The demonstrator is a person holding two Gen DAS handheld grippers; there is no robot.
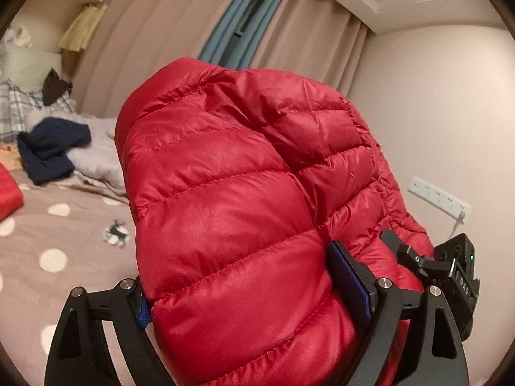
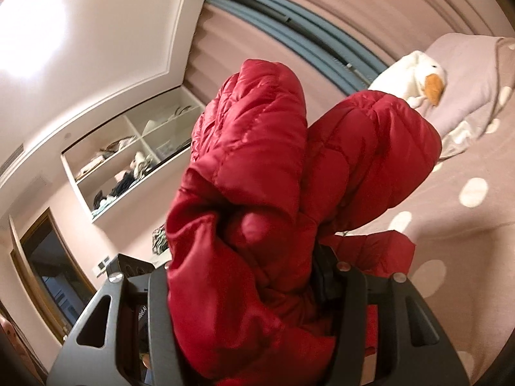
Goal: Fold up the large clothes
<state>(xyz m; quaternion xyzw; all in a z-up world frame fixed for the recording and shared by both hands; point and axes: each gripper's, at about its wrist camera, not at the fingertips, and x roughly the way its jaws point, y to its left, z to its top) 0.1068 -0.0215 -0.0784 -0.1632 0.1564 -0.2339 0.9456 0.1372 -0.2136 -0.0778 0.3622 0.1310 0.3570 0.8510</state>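
Red quilted puffer jacket (image 1: pixel 231 193), bunched, held aloft

One red down jacket (image 1: pixel 231 193); two grippers, left (image 1: pixel 254 286) and right (image 2: pixel 244 292); one plush goose (image 2: pixel 415 74) at two o'clock; one navy garment (image 1: pixel 51 148) at nine.

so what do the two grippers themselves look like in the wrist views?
Left gripper: black curved arms with triangular cutouts, silver pivot screws, blue textured pads on the jaws. Right gripper: the same black frame, cutouts and silver screws, its pads hidden. No cables or sleeves in view.
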